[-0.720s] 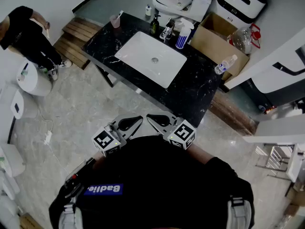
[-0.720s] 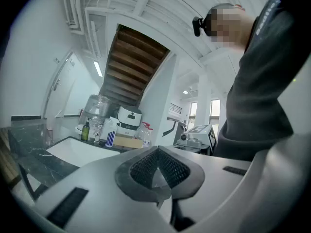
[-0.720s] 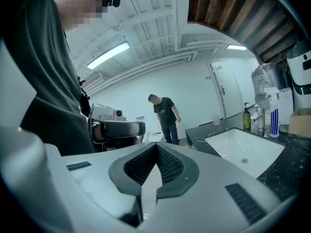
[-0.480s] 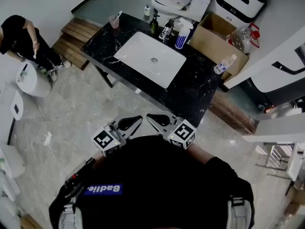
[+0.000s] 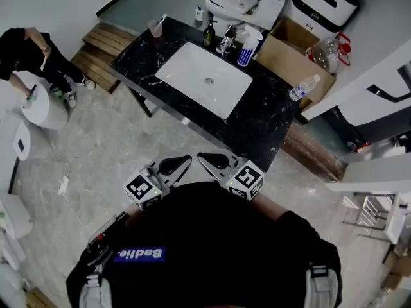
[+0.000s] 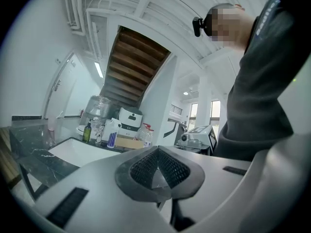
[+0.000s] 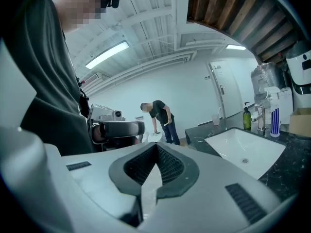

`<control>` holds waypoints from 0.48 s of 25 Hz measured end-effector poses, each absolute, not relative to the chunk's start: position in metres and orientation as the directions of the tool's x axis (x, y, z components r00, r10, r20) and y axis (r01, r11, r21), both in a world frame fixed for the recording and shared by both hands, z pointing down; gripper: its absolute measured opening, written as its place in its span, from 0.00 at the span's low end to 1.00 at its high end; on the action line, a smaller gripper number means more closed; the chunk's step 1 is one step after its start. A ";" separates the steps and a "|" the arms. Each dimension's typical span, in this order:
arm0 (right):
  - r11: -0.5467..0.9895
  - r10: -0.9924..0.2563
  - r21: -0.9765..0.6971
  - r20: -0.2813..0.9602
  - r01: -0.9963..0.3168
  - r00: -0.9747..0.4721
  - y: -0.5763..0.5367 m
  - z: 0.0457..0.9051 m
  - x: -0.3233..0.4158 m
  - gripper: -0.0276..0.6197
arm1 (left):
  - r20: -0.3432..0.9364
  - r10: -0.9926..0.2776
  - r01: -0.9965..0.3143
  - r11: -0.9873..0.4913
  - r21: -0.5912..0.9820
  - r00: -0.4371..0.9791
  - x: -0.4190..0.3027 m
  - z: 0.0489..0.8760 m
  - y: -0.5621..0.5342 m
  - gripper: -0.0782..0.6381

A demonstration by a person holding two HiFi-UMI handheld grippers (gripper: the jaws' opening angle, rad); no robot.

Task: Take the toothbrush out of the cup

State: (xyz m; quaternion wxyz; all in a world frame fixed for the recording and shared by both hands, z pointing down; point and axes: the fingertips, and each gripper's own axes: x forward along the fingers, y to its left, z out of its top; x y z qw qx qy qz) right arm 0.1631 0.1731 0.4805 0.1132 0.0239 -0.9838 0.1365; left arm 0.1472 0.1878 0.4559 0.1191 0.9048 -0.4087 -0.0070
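A: Where is the toothbrush (image 5: 162, 20) found?

B: It is seen standing in the pink cup (image 5: 155, 29), with its upper end sticking out above the rim. The cup is set on the far left corner of the black worktop (image 5: 260, 124), well apart from both tongs.

A: What is placed around it?

B: A white sink (image 5: 192, 69) is sunk into the worktop just beside the cup, and a drain is seen at its bottom. Behind the sink, a dark soap bottle (image 5: 207, 36), a faucet (image 5: 225, 42) and a white spray bottle (image 5: 246, 49) with blue stripes are lined up. A clear water bottle (image 5: 304, 87) is laid on its side at the right end; what is in it cannot be made out. An open cardboard box (image 5: 289, 53) is set behind the worktop, and a clear jug (image 5: 325, 51) is seen at its right side.

A: How are the tongs held?

B: The left tongs (image 5: 185, 161) and the right tongs (image 5: 203, 158) are held close to the wearer's chest, above the floor (image 5: 115, 146), side by side. In each gripper view the jaws are seen pressed together at the tips, and nothing is gripped between them.
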 end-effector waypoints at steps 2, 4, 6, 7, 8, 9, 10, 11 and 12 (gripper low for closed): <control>0.961 -0.014 -0.264 0.232 -0.077 -0.973 0.174 0.480 0.160 0.06 | 0.081 -0.742 -0.739 -0.638 0.218 0.665 0.144 0.456 0.188 0.12; 0.961 -0.015 -0.264 0.234 -0.078 -0.972 0.175 0.479 0.156 0.06 | 0.078 -0.743 -0.739 -0.638 0.218 0.665 0.140 0.456 0.189 0.12; 0.962 -0.021 -0.260 0.235 -0.083 -0.972 0.176 0.482 0.156 0.06 | 0.068 -0.747 -0.738 -0.632 0.239 0.661 0.137 0.452 0.190 0.12; 0.963 -0.025 -0.256 0.235 -0.086 -0.972 0.177 0.483 0.155 0.06 | 0.061 -0.750 -0.736 -0.626 0.258 0.659 0.136 0.449 0.190 0.12; 0.963 -0.029 -0.253 0.235 -0.090 -0.971 0.178 0.483 0.154 0.06 | 0.055 -0.752 -0.734 -0.622 0.272 0.657 0.135 0.446 0.191 0.12; 0.964 -0.033 -0.250 0.236 -0.094 -0.971 0.179 0.483 0.152 0.06 | 0.051 -0.751 -0.731 -0.622 0.279 0.658 0.133 0.445 0.192 0.12; 0.964 -0.037 -0.247 0.236 -0.097 -0.971 0.180 0.482 0.150 0.06 | 0.048 -0.749 -0.729 -0.625 0.280 0.661 0.131 0.444 0.194 0.12; 0.964 -0.041 -0.246 0.237 -0.101 -0.971 0.182 0.481 0.148 0.06 | 0.046 -0.747 -0.727 -0.627 0.280 0.663 0.128 0.443 0.195 0.12; 0.964 -0.044 -0.247 0.239 -0.104 -0.970 0.183 0.481 0.145 0.06 | 0.044 -0.746 -0.725 -0.630 0.280 0.665 0.125 0.443 0.196 0.12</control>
